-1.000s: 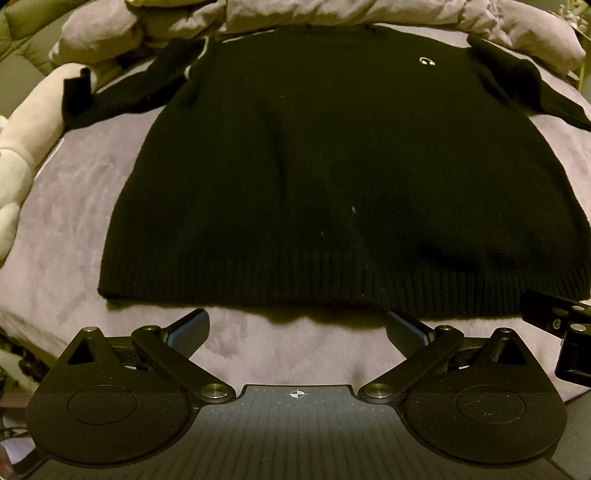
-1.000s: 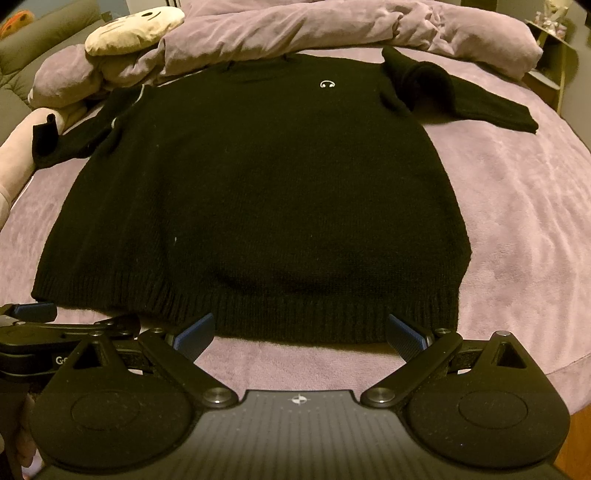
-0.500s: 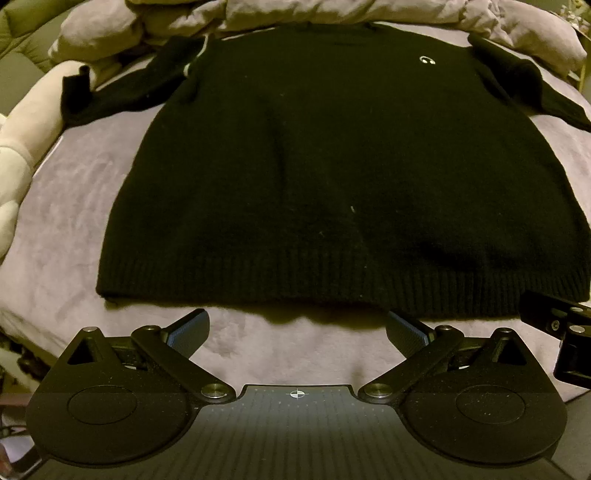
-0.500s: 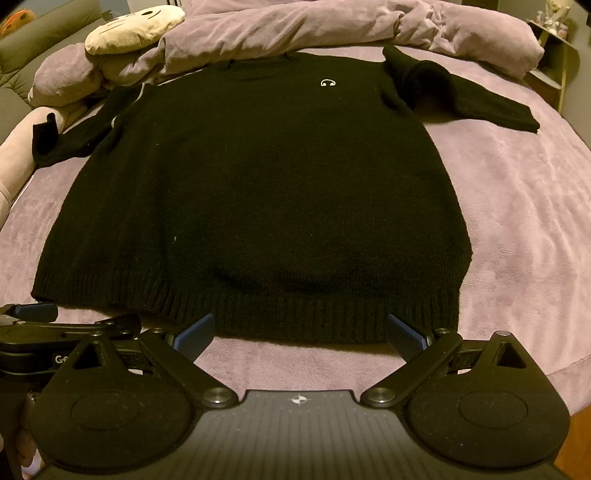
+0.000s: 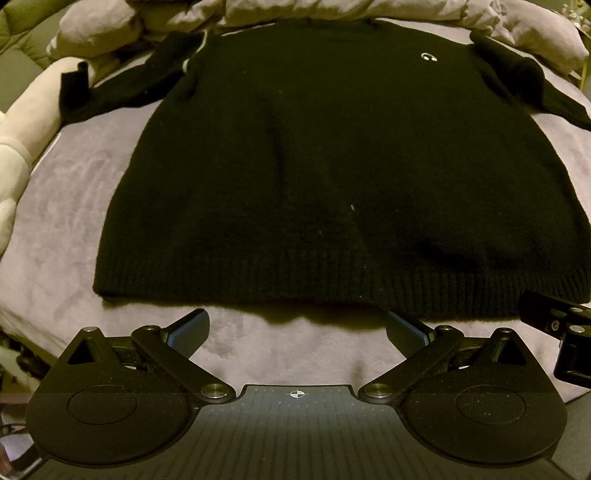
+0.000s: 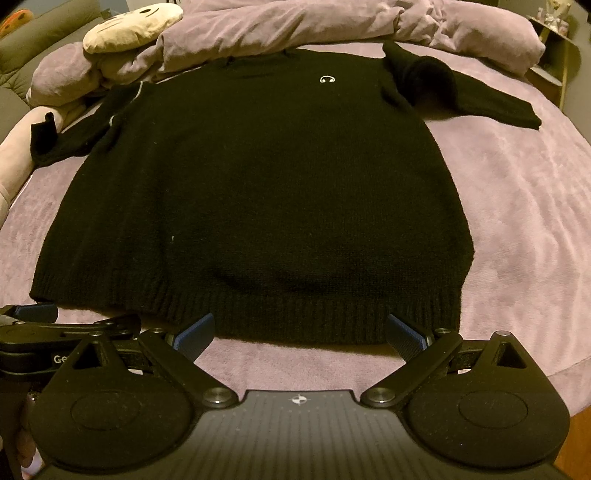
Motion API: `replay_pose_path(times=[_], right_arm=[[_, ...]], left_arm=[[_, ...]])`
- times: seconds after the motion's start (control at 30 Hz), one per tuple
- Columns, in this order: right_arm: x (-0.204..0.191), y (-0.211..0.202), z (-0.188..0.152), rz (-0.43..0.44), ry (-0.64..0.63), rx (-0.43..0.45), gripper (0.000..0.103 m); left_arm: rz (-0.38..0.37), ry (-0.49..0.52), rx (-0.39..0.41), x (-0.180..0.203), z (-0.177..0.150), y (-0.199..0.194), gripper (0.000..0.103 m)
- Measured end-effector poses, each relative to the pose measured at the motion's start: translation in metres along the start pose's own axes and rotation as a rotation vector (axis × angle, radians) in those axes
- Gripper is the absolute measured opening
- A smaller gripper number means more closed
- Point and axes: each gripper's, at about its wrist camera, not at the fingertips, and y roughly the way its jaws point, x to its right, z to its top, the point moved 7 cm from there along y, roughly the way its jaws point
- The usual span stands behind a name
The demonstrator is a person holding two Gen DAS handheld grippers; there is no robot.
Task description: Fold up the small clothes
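Left hand-held gripper (image 5: 295,332): jaws spread wide apart, nothing between them, positioned just short of the sweater hem at 12 o'clock; blue-faced fingertips (image 5: 188,328) sit over bare bedcover. Right hand-held gripper (image 6: 300,334): jaws likewise spread apart and empty; both fingertips reach the hem edge, contact cannot be confirmed. In the right wrist view, the left unit appears at 9 o'clock, bearing partial lettering "Ge"; the remainder is hidden.

One black knit sweater (image 6: 255,192) lies flat, front up, on the purple bed (image 6: 517,229); ribbed hem (image 6: 258,306) nearest, collar farthest at 12 o'clock. One small white emblem (image 6: 327,79), an arc with two dots, sits on the chest; no legible text on it. Two sleeves, counted: one sleeve (image 6: 480,96) extends toward 2 o'clock, bunched at the shoulder; the other sleeve (image 6: 70,136) extends toward 10 o'clock, its cuff against a pale plush body (image 6: 11,162).

Beyond the collar: one rumpled purple duvet (image 6: 295,22); one cream plush cushion (image 6: 133,26) with a drawn face at 11 o'clock.
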Motion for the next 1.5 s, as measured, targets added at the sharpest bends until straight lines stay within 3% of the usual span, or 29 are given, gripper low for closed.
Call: replay_pose_path(times=[0.9, 1.3, 1.5], right_arm=[[0.006, 0.017, 0.000, 0.029, 0.025, -0.031, 0.099], [0.043, 0.047, 0.001, 0.132, 0.172, -0.044, 0.099], [0.077, 0.072, 0.006, 0.167, 0.298, 0.044, 0.099]], left_arm=[[0.005, -0.011, -0.037, -0.001, 0.003, 0.014, 0.103], [0.010, -0.064, -0.059, -0.005, 0.010, 0.019, 0.103], [0.023, -0.103, -0.001, -0.006, 0.037, 0.015, 0.103]])
